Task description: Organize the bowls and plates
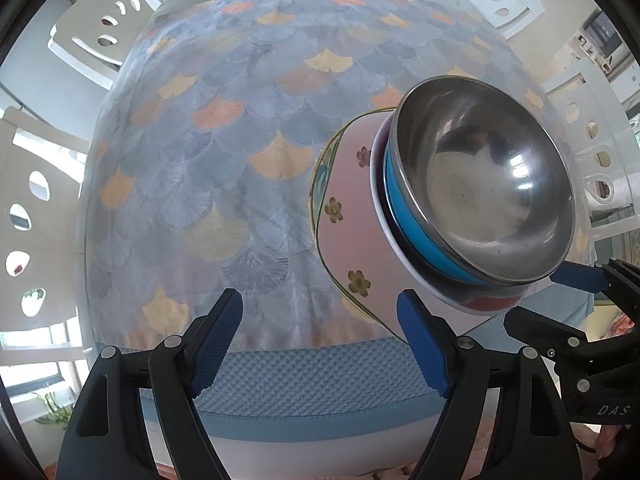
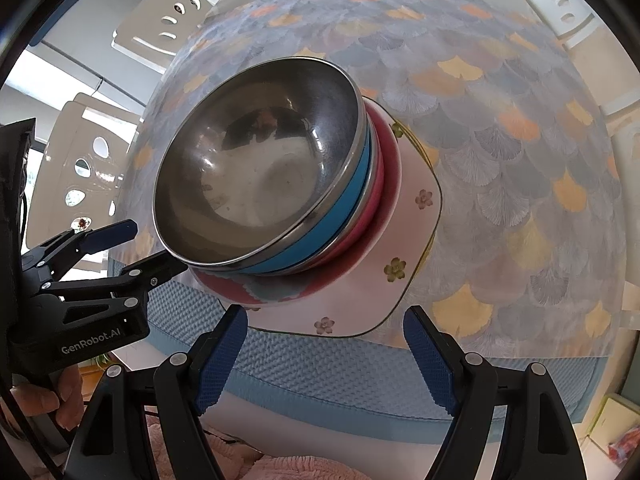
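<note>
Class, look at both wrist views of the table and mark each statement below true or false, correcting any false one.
1. The shiny steel bowl sits on top of the stack. True.
2. The bowl with the blue outer band is directly under the steel bowl. True.
3. The stack rests on a round green plate. False: it rests on a pink square plate with small flowers.
4. The left gripper is clamped on the steel bowl. False: it is open and holds nothing.
5. The right gripper is open and empty. True.
6. The table is bare wood. False: a fan-patterned tablecloth covers it.
</note>
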The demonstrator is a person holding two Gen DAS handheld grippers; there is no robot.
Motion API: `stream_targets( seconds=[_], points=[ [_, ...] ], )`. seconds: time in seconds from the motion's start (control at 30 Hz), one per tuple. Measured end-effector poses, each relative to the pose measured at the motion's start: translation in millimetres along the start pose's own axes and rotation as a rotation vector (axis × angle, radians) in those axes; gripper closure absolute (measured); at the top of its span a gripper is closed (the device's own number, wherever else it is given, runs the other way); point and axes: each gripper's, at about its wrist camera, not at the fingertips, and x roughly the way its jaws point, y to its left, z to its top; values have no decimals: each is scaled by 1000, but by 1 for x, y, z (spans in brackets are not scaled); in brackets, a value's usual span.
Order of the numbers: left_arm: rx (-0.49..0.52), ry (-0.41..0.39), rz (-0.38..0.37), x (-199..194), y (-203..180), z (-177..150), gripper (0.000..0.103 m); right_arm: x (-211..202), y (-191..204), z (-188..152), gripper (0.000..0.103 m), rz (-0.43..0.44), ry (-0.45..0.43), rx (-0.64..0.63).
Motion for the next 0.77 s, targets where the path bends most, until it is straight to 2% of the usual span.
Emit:
stream_targets(
  seconds=[0.77],
  points=[
    [-3,-3,2,-1,2,-3,24,0,0,-2,24,0,5,2]
  ],
)
